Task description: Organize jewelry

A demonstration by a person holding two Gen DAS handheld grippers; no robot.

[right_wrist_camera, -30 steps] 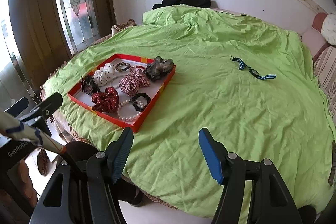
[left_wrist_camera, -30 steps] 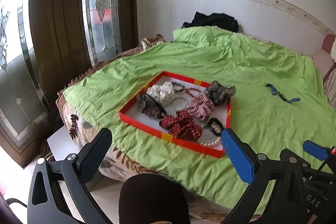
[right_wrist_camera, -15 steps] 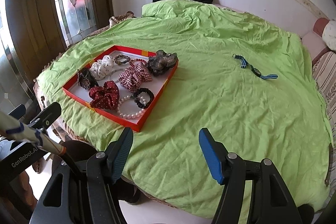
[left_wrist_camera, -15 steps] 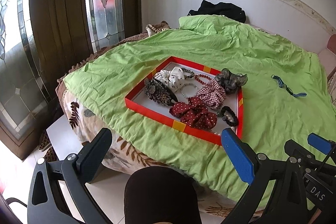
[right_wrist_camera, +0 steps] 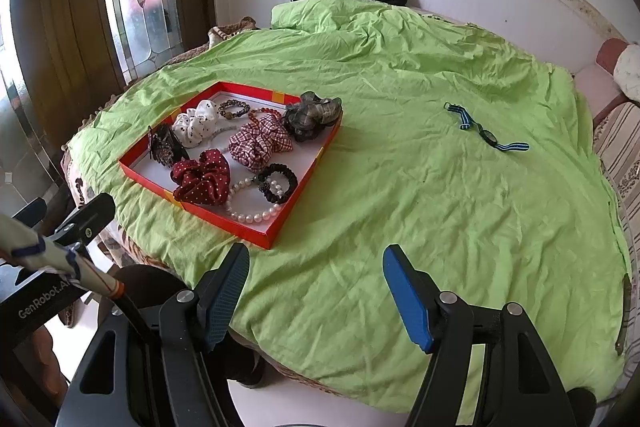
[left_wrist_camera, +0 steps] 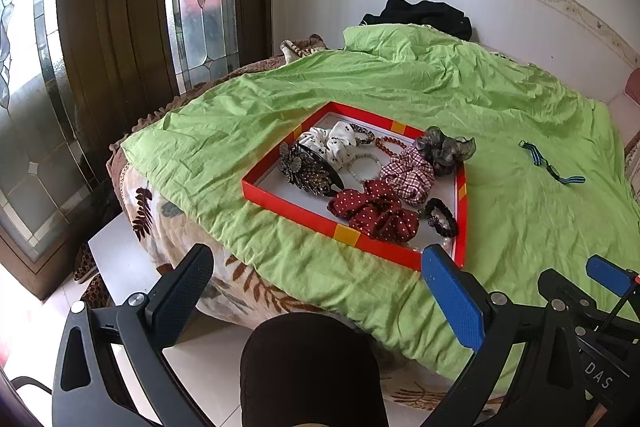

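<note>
Jewelry: we found it heaped in the red tray (left_wrist_camera: 298, 207) near the front edge of the bed, with the pearl necklace (right_wrist_camera: 250, 214) in the tray's near corner, just beside the dark red scrunchie (right_wrist_camera: 202, 178) and the black beaded bracelet (right_wrist_camera: 277, 183).
Stray piece: a blue striped strap (right_wrist_camera: 486, 134) lay alone on the green bedspread (right_wrist_camera: 420, 187), well apart from the tray.
Change: over the last second we had brought both cameras closer, so the tray sat larger and lower in both views; nothing in it had shifted.
Meaning: we judged we were only closing in; no piece had been sorted yet.
Left gripper (left_wrist_camera: 320, 287): fingers spread wide, holding nothing, short of the tray's near rim.
Right gripper (right_wrist_camera: 316, 287): fingers spread wide, holding nothing, over bare bedspread to the right of the tray.
Left view only: the dark hair clip (left_wrist_camera: 310, 169) showed plainly, while the pearls were mostly hidden behind the rim and blue finger.
Right view only: the whole pearl strand, and more of the bedspread around the strap.
</note>
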